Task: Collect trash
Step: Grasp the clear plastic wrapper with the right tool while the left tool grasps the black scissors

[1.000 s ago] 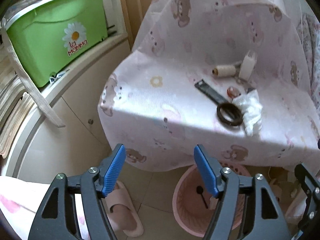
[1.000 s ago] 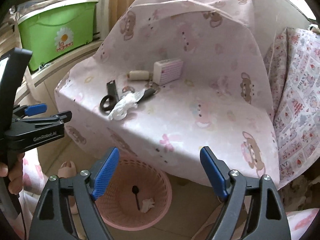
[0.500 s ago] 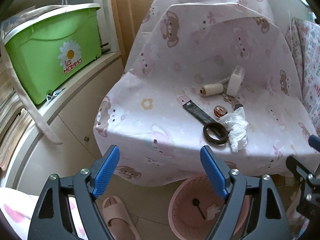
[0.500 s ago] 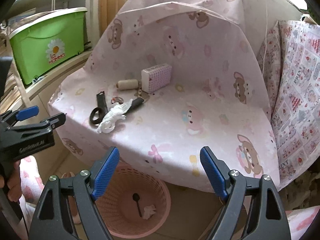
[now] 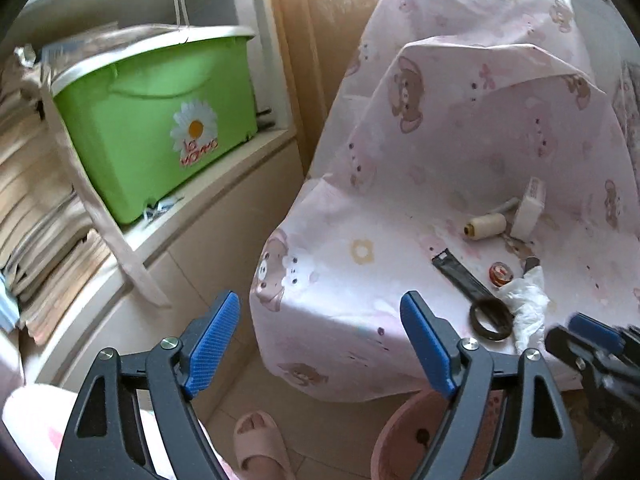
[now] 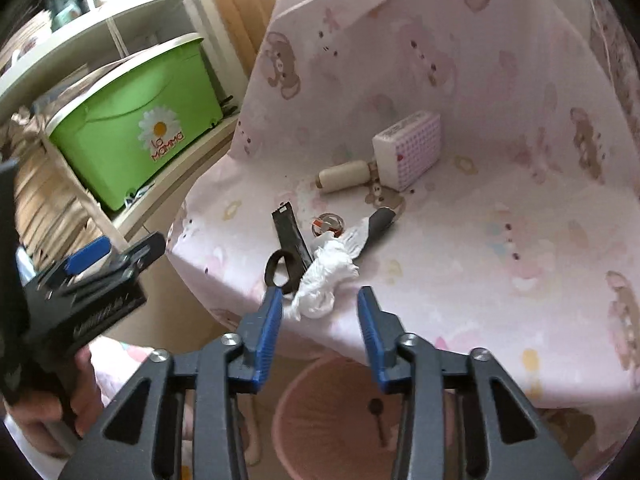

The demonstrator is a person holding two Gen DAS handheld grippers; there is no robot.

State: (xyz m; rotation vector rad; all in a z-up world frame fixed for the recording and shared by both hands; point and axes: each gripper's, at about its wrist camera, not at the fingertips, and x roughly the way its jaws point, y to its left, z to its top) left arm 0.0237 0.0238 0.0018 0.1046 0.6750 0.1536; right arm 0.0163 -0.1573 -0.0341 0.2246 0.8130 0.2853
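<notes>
Right gripper [image 6: 320, 316] hovers at the front edge of the cloth-covered seat [image 6: 480, 248], its two blue-padded fingers [image 6: 270, 320] apart, the gap lined up just short of one crumpled white tissue [image 6: 322, 284]; nothing is between the pads. That tissue lies near the seat's front edge, touching one black flat tool with a ring end [image 6: 286, 248] on its left and overlapping one dark-handled item [image 6: 380, 220] behind it. Count the rest on the seat: one small round red-and-white piece [image 6: 328, 224], one cream spool of thread [image 6: 344, 176], one white box with a dotted face [image 6: 408, 150]. Below the seat edge sits one pink basket [image 6: 304, 404] on the floor, with one small dark spoon-like thing [image 6: 378, 416] inside. Left gripper [image 5: 320, 344] hangs off to the side, fingers wide apart and empty, pointing at the seat's left corner; from its camera the tissue [image 5: 526, 308] shows at the right, and the basket's rim [image 5: 388, 436] peeks below. One green storage box [image 5: 160, 124] with a daisy label sits on the shelf, and one foot in a pink slipper [image 5: 260, 436] is on the floor.
</notes>
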